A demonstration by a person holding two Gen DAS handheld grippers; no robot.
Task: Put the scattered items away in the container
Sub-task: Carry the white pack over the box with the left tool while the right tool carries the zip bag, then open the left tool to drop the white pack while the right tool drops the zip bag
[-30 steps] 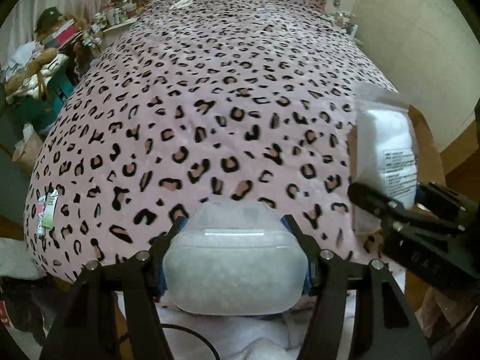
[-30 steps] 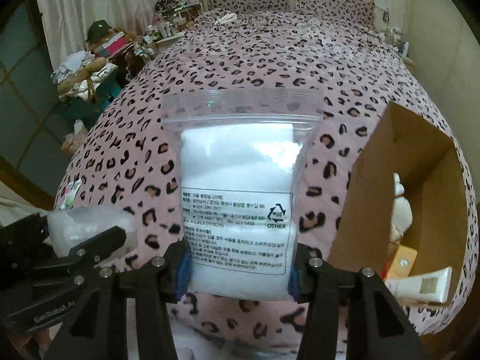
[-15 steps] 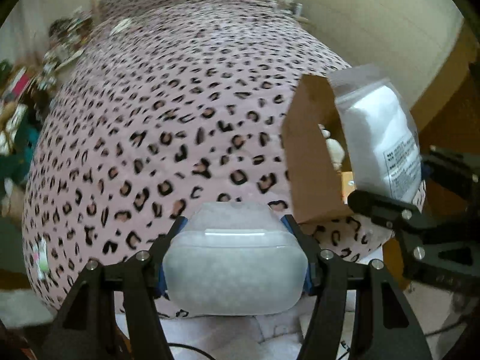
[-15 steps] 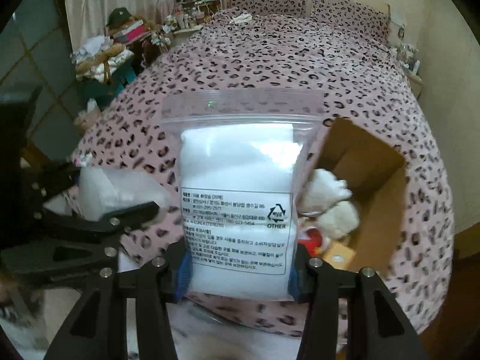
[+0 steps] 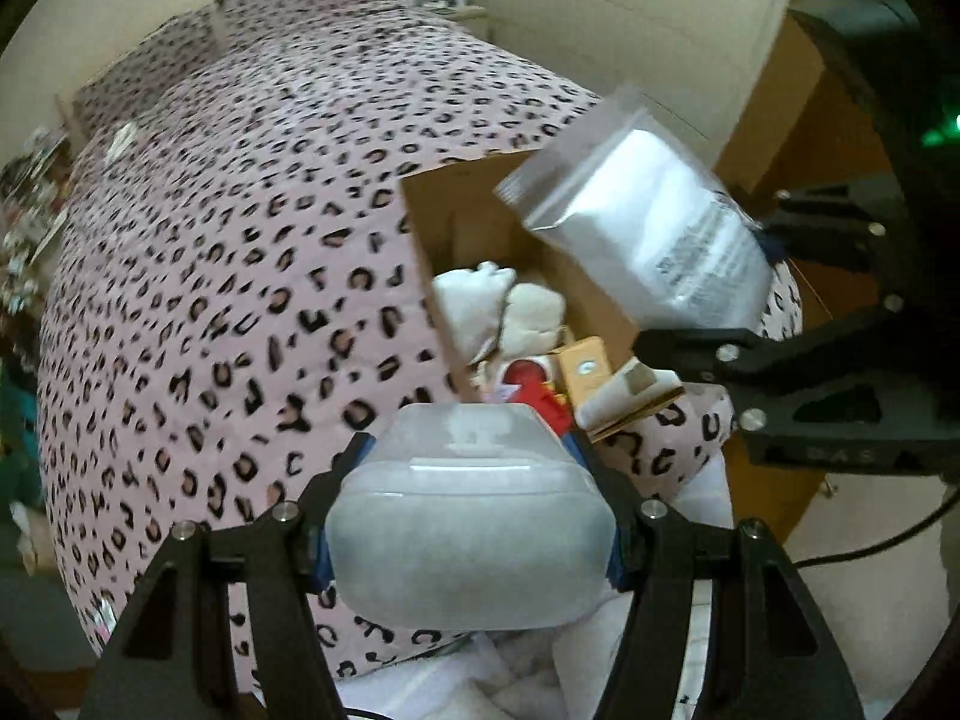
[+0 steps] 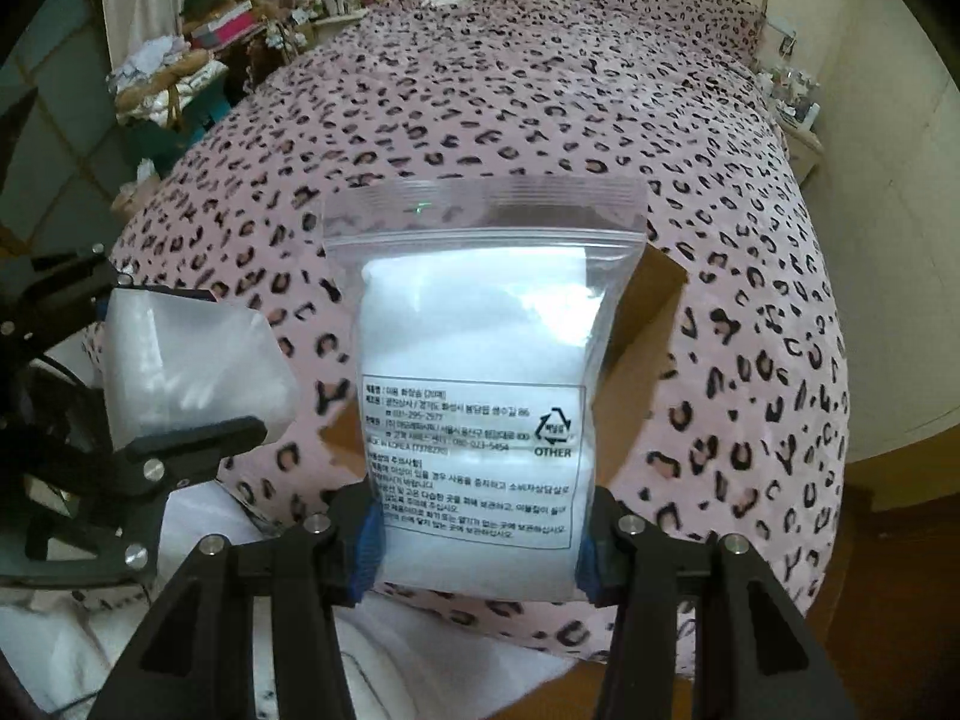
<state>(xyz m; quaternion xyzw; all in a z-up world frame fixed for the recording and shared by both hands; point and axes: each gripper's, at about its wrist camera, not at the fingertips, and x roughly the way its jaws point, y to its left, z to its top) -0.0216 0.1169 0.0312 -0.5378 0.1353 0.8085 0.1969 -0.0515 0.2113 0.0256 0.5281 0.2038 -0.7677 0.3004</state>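
Observation:
My left gripper [image 5: 471,531] is shut on a frosted white plastic case [image 5: 471,516] and holds it just in front of the open cardboard box [image 5: 456,222] on the bed. The box holds white plush toys [image 5: 498,306], a red item [image 5: 537,387], an orange carton [image 5: 585,369] and a tube. My right gripper [image 6: 480,546] is shut on a clear zip bag of white cotton pads [image 6: 480,372], held above the box, which the bag mostly hides [image 6: 645,312]. The bag also shows in the left wrist view [image 5: 654,240]. The case also shows in the right wrist view [image 6: 186,366].
The box lies on a pink leopard-print bed cover [image 5: 240,240] near the bed's right front corner. A cluttered shelf and piles of things [image 6: 198,54] stand left of the bed. A cream wall [image 5: 630,30] is on the right. White cloth [image 6: 420,660] lies below the grippers.
Both grippers have swung right and closer to the box. The bag now hangs over the box opening, and the case has come up to the box's front edge.

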